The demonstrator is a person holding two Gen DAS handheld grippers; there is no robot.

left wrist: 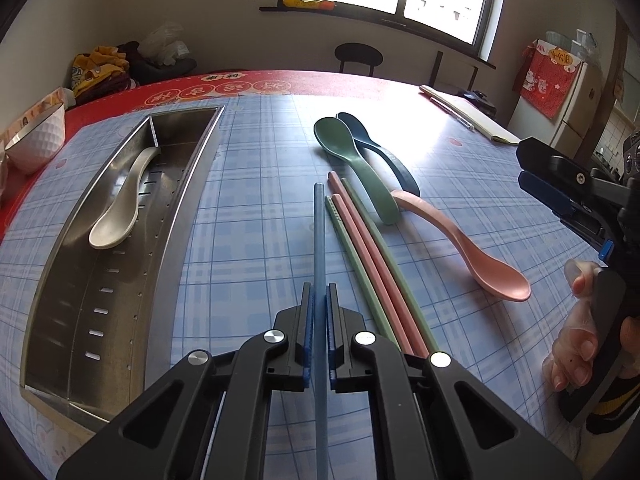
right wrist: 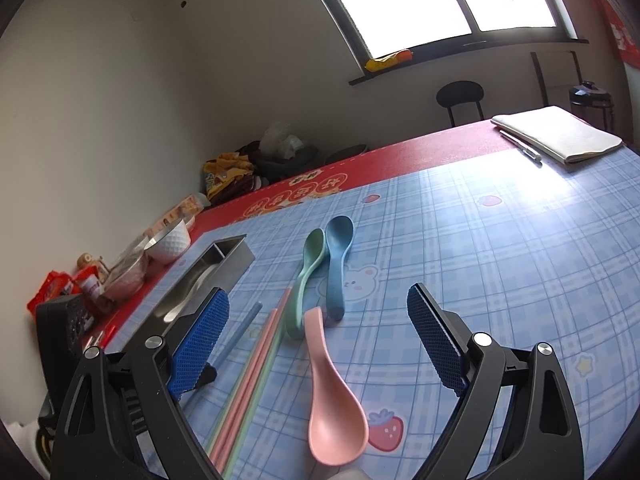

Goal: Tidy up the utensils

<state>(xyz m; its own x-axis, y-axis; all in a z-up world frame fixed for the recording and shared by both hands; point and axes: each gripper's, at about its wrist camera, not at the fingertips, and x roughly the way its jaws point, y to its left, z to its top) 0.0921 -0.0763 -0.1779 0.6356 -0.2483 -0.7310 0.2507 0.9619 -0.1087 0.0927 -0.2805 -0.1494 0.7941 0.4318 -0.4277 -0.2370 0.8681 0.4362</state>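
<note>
While the left gripper point(left wrist: 319, 322) is clenched on the blue chopstick point(left wrist: 319, 236) near one end, its long free length could swing and knock the pink and green chopsticks point(left wrist: 372, 256) just beside it on the desk point(left wrist: 260, 184), or slip before reaching the steel tray point(left wrist: 172, 216) holding a white spoon point(left wrist: 120, 216). Fingers of the right gripper point(right wrist: 318, 344) stand released above the pink spoon point(right wrist: 330, 408).

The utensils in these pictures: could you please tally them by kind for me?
Spoons: 4, namely white in the metal tray, green, dark blue, pink.
Chopsticks: 5, namely blue pinched by the left gripper, two pink, two green.
Total: 9
</note>
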